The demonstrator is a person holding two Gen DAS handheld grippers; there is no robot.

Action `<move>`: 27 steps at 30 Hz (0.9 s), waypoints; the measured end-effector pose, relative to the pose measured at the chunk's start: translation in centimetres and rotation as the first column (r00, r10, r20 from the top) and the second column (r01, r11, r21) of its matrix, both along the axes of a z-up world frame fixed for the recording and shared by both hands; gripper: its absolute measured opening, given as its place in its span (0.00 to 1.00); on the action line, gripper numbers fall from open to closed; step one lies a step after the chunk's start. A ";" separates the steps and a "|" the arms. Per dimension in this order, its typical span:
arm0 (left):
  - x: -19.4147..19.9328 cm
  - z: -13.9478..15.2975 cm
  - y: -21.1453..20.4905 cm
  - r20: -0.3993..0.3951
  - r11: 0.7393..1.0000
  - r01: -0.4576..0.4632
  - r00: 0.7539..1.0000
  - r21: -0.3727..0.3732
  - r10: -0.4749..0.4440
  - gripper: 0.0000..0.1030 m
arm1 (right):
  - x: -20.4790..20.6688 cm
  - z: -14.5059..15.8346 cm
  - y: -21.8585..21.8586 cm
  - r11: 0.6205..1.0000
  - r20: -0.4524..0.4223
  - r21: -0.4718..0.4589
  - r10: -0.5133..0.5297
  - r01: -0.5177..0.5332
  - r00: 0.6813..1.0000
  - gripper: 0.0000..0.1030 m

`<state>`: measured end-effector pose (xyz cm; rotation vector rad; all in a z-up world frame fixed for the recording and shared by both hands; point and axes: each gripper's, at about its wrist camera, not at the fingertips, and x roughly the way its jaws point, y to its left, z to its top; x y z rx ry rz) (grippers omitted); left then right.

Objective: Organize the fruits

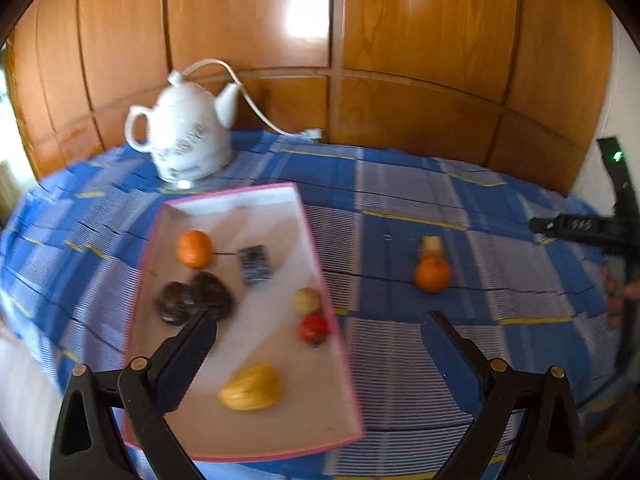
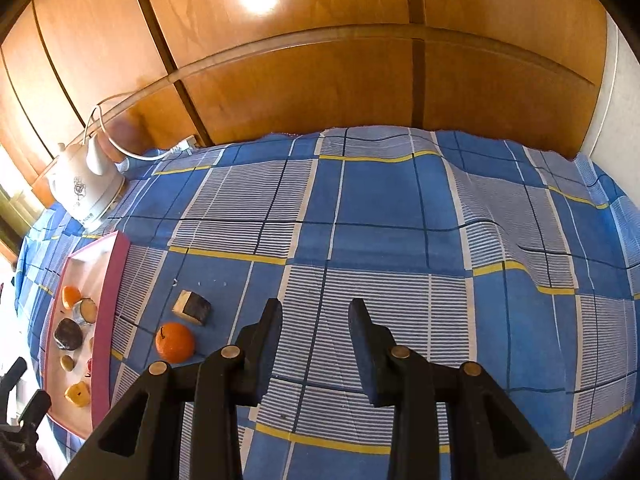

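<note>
- Fruits are split between 2 places: most lie in the pink-rimmed tray, while 1 orange and a cut piece with a dark skin sit just beside each other on the checked tabletop, right of the tray.
- Left tongs are spread wide and hold nothing; they hover over the near half of the tray, 1 finger above its floor, the other above the cloth.
- Right tongs are parted to a middling gap, also holding nothing, above bare cloth right of the loose orange.
- Inside the tray: an orange, 2 dark round fruits, a small striped piece, a pale round fruit, a red one and a yellow ridged one.
- A white kettle stands beyond the tray.
- Judged step: between placements, with 2 items left outside.
- Next move likely calls for the right tongs to swing left, straddle the loose orange and close gently, since it may roll.
</note>
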<state>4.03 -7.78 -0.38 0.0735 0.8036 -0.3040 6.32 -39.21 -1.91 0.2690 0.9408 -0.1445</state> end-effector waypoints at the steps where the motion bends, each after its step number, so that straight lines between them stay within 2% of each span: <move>1: 0.3 -0.1 -0.4 -0.018 1.000 0.002 1.000 -0.009 -0.003 1.00 | 0.0 0.0 0.0 1.000 -0.004 0.000 0.000 0.000 1.000 0.34; 7: 1.9 -0.9 -4.5 -0.059 0.994 0.100 0.994 0.048 -0.097 0.99 | 0.0 -0.1 0.0 1.000 -0.010 0.006 0.001 -0.001 1.000 0.34; 9: 2.5 -1.4 -6.0 -0.081 0.988 0.140 0.988 0.061 -0.135 0.93 | 0.0 -0.1 0.1 1.000 -0.008 0.012 0.004 -0.004 1.000 0.34; 15: 4.6 -3.2 -9.6 -0.159 0.976 0.213 0.966 0.038 -0.204 0.77 | 0.0 0.0 0.6 1.000 -0.005 0.020 0.022 -0.022 1.000 0.34; 17: 5.6 -3.8 -10.8 -0.178 0.975 0.220 0.960 0.011 -0.215 0.76 | 0.1 0.1 0.7 0.999 -0.003 0.024 0.025 -0.025 1.000 0.34; 22: 7.6 -5.7 -13.4 -0.213 0.972 0.233 0.951 0.023 -0.223 0.72 | 0.2 0.1 0.7 0.999 -0.002 0.034 0.030 -0.030 1.000 0.34; 23: 8.0 -6.1 -13.7 -0.221 0.972 0.236 0.949 0.025 -0.225 0.67 | 0.2 0.1 0.8 0.999 -0.003 0.032 0.033 -0.032 0.999 0.34; 25: 8.9 -7.4 -14.3 -0.254 0.971 0.236 0.942 0.038 -0.219 0.49 | 0.3 0.1 0.8 0.999 -0.007 0.030 0.036 -0.036 0.999 0.34; 26: 9.3 -8.3 -14.4 -0.293 0.970 0.243 0.930 0.028 -0.224 0.39 | 0.3 0.0 0.9 0.999 -0.008 0.030 0.040 -0.040 0.999 0.34; 27: 9.4 -8.6 -14.3 -0.300 0.971 0.239 0.927 0.016 -0.223 0.39 | 0.3 0.0 0.9 0.999 -0.010 0.028 0.042 -0.042 0.999 0.34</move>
